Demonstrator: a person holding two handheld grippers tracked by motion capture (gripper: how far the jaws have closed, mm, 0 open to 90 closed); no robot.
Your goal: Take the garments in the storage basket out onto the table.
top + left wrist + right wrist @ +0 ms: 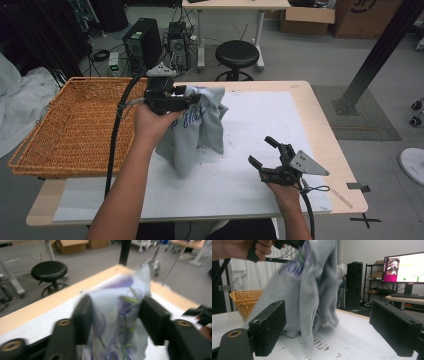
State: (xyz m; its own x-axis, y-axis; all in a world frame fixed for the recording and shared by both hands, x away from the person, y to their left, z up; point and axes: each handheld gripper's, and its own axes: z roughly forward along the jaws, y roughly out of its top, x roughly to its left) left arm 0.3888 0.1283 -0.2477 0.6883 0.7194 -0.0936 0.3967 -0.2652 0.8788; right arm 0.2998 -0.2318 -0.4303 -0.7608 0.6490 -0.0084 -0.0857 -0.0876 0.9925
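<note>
High view: left hand-held gripper [192,97] lifts grey garment [192,132] beside wicker basket [75,125], hem on tabletop [260,187] | Left gripper view: cloth between parted jaws, floral print | Right gripper view: right hand-held gripper [328,327] wide, empty.

Black jaws, brass screws, grey plate, cables.
</note>
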